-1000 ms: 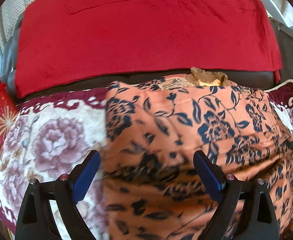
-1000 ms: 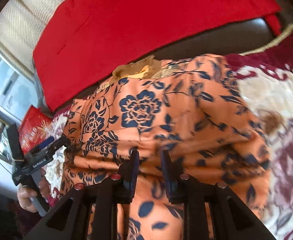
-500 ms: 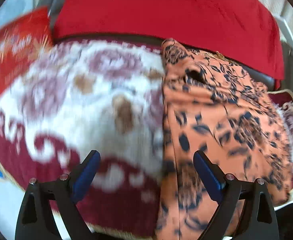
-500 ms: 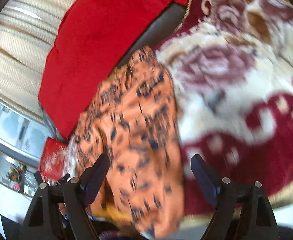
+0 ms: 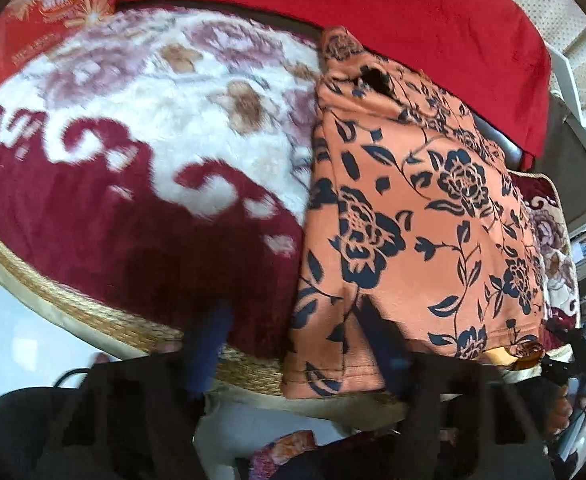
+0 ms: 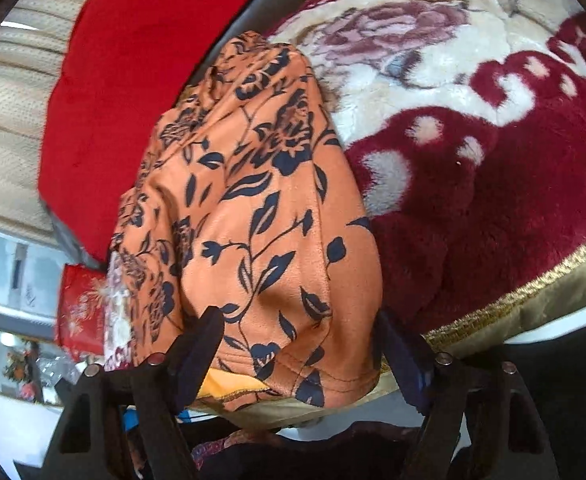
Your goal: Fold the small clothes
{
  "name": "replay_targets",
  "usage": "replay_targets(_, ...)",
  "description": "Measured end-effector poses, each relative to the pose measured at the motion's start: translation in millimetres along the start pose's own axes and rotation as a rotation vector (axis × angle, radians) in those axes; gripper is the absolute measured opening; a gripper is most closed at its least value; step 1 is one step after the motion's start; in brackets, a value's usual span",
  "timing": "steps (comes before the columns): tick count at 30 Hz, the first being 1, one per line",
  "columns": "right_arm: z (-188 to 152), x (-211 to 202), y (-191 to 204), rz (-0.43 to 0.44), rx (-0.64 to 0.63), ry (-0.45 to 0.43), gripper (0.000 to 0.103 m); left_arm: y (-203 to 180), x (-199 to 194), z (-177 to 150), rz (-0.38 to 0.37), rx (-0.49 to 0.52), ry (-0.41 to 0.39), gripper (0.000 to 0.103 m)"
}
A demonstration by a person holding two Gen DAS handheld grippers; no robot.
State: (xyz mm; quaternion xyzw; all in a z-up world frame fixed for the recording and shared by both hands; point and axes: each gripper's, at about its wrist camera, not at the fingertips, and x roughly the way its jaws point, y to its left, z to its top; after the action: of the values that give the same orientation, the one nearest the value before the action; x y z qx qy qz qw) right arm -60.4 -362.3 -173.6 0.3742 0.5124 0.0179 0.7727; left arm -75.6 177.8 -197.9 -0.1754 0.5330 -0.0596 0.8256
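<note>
An orange garment with dark blue flowers (image 5: 413,208) lies folded on a plush blanket. My left gripper (image 5: 297,346) hovers low over its near left corner. Its jaws are closing, blurred, with the corner between them and the pads not pressing. One left fingertip (image 5: 385,348) lies over the fabric and the other sits above the blanket's edge. In the right wrist view the same garment (image 6: 253,208) runs away from my right gripper (image 6: 299,352). Its jaws stand wide and are closing slightly, straddling the near hem without gripping it. A yellow lining shows under that hem.
The maroon and cream floral blanket (image 5: 133,140) has a gold braided edge (image 5: 93,308) at the front. A red cloth (image 5: 373,8) drapes the seat back behind the garment. A red printed packet (image 5: 45,12) lies at the far left. The right gripper's housing and a hand (image 5: 561,408) show at lower right.
Both grippers drew back from the garment's middle to its near hem corners and rolled. The right jaws went from nearly shut to wide. The left jaws have narrowed.
</note>
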Motion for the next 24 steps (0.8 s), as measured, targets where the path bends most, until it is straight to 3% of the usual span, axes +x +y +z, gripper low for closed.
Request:
replay_targets(1, -0.8, 1.3, 0.8, -0.017, 0.010, 0.000, 0.080, -1.2, 3.9, -1.0, -0.013, 0.000, 0.015, 0.054)
replay_targets(4, -2.6, 8.3, 1.0, -0.074, 0.018, -0.003, 0.065, -7.3, 7.4, -4.6, -0.008, 0.022, 0.011, 0.056)
replay_targets(7, -4.3, 13.3, 2.4, -0.132, 0.002, -0.020, 0.049, -10.8, 8.6, -3.3, -0.085, 0.005, 0.016, 0.079)
replay_targets(9, -4.6, 12.9, 1.8, -0.159, -0.017, -0.025, 0.039, -13.7, 8.8, -2.3, -0.108, -0.008, 0.015, 0.081)
replay_targets(12, -5.8, 11.8, -0.9, -0.158, -0.028, -0.021, 0.039, -25.3, 11.2, -4.4, -0.060, 0.068, 0.011, 0.079)
replay_targets(13, -6.6, 11.6, -1.4, -0.157, -0.025, -0.018, 0.038, -28.7, 11.5, -5.3, -0.040, 0.087, 0.008, 0.065)
replay_targets(14, -6.2, 11.7, -1.1, -0.160, -0.030, -0.012, 0.038, -32.7, 11.5, -6.0, -0.036, 0.109, 0.005, 0.039)
replay_targets(15, -6.4, 11.5, 0.4, -0.167, -0.041, -0.006, 0.039, -36.3, 11.9, -5.4, -0.034, 0.121, 0.011, 0.031)
replay_targets(17, -6.0, 11.1, 2.7, -0.178, -0.049, 0.005, 0.045, -36.4, 11.4, -4.4, -0.036, 0.116, 0.007, 0.030)
replay_targets(18, -5.8, 11.8, 3.3, -0.167, -0.044, 0.015, 0.057, -36.2, 12.4, -3.8, -0.042, 0.112, 0.013, 0.030)
replay_targets(19, -5.5, 13.6, 4.9, -0.149, -0.041, 0.024, 0.061, -34.8, 12.6, -4.8, -0.043, 0.110, 0.018, 0.030)
replay_targets(20, -5.4, 14.3, 5.8, -0.142, -0.040, 0.023, 0.063, -34.5, 13.7, -3.8, -0.048, 0.106, 0.023, 0.040)
replay_targets(22, -6.2, 16.5, 8.3, -0.159, -0.042, 0.017, 0.063, -34.8, 16.2, -2.4, -0.094, 0.101, 0.042, 0.053)
replay_targets(23, -6.9, 16.4, 9.4, -0.164, -0.044, 0.007, 0.059, -38.4, 15.6, -2.6, -0.086, 0.113, 0.034, 0.053)
replay_targets(24, -7.5, 15.4, 10.0, -0.172, -0.045, -0.004, 0.045, -41.4, 17.7, -2.9, -0.075, 0.127, 0.031, 0.051)
